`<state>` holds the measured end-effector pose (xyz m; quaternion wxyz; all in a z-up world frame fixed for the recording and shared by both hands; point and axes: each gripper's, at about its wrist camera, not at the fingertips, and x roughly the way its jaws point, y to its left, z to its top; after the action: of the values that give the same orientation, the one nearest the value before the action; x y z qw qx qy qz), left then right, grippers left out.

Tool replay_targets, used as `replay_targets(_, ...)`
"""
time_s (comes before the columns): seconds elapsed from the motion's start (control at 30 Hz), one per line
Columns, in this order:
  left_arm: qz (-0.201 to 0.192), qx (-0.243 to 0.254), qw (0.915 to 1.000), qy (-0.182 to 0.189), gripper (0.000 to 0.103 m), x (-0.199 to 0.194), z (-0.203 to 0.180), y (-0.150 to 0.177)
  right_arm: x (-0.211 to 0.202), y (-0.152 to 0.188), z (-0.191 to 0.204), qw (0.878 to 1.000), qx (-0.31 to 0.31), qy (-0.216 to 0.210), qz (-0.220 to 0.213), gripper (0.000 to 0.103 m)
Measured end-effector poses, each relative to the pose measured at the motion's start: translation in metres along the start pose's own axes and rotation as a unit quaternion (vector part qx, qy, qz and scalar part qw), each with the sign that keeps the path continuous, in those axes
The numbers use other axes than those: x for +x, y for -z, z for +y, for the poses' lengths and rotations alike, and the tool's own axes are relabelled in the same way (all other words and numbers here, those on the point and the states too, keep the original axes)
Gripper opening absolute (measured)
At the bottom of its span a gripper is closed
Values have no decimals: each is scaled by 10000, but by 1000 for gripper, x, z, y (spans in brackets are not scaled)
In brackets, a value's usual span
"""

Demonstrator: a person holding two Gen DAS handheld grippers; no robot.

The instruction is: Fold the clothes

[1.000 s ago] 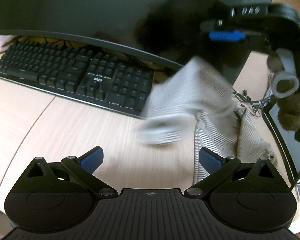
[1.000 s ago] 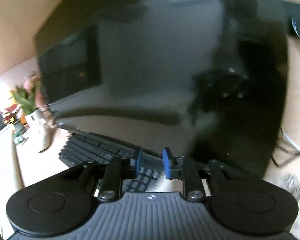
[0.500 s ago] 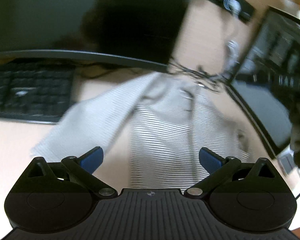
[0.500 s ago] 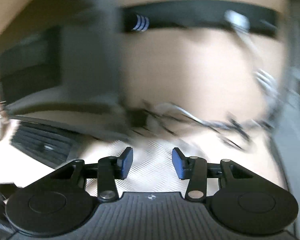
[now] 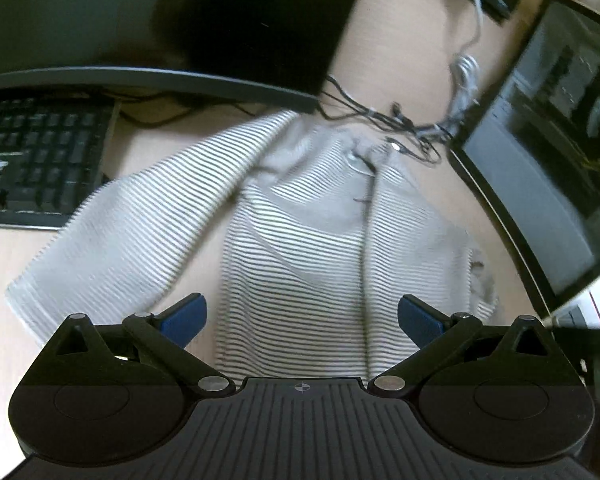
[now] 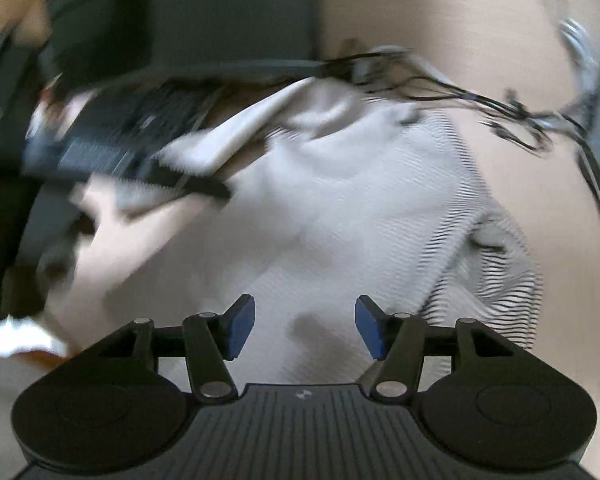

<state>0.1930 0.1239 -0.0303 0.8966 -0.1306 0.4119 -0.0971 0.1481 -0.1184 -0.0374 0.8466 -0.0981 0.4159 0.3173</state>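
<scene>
The striped garment [image 5: 308, 248] is lying rumpled on the desk [image 5: 16, 264] right of the keyboard [image 5: 40, 160], unfolded. The left gripper [image 5: 302, 316] is hovering wide and empty; the right gripper [image 6: 305, 326] is opening, gripping nothing. Next likely calls for pinching an edge.

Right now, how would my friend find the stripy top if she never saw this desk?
Find the wooden desk with the black keyboard on the left and a dark screen on the right. Between them lies the striped top, one sleeve spread toward the keyboard. It is the only soft, pale thing with thin dark stripes.
</scene>
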Motion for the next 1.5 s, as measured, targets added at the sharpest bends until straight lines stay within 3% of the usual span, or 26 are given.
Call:
replay_targets(0.23,28,-452,9988,-186,103,-1,17,-5,19,5,37,9913,-623,-934,681,57)
replay_targets(0.33,-22,-401,9989,-243,103,-7,16,-7,27,11,53,9896,-956,-735,790,65)
replay_targets(0.4,-6,-352,9991,-250,103,-8,14,-7,29,13,60,9894,-1132,-567,709,65)
replay_targets(0.47,24,-286,9993,-231,103,-9,12,-6,26,14,64,9900,-1181,-443,627,46)
replay_targets(0.5,31,-257,9994,-215,103,-9,10,-6,23,13,65,9905,-1177,-396,583,15)
replay_targets(0.53,37,-233,9995,-199,103,-8,9,-7,18,11,61,9924,-1095,-240,509,0)
replay_targets(0.67,41,-132,9999,-99,103,-6,3,-8,-7,-8,20,9976,-380,576,39,0)
replay_targets(0.77,46,-74,10000,-21,103,-3,0,-9,-35,-22,-14,9953,44,918,-299,2)
replay_targets(0.87,100,-111,9999,18,103,2,0,-9,-49,-21,-5,9977,-247,558,-283,15)
replay_targets(0.9,131,-135,9998,23,103,2,1,-8,-45,-18,6,9985,-424,314,-155,33)
replay_targets(0.93,162,-158,9997,27,103,3,2,-8,-41,-13,17,9981,-618,58,-15,42)
replay_targets(1.0,201,-191,9996,42,103,3,4,-6,-27,-1,42,9928,-1078,-417,326,42)
replay_targets(1.07,208,-226,9995,14,103,1,8,-5,-13,7,61,9860,-1435,-596,602,43)
replay_targets(1.23,242,-340,9991,-26,103,-1,18,-2,5,15,80,9715,-2123,-409,976,51)
replay_targets(1.33,265,-376,9989,2,103,0,20,0,14,22,84,9683,-2267,-266,1020,49)
replay_targets(1.37,273,-393,9989,8,103,0,20,0,14,23,85,9680,-2312,-165,961,43)
replay_targets(1.43,278,-391,9988,10,103,3,19,-1,9,18,81,9731,-2174,-44,768,12)
replay_targets(1.5,283,-388,9988,13,103,5,18,-3,-9,5,62,9819,-1827,327,389,10)
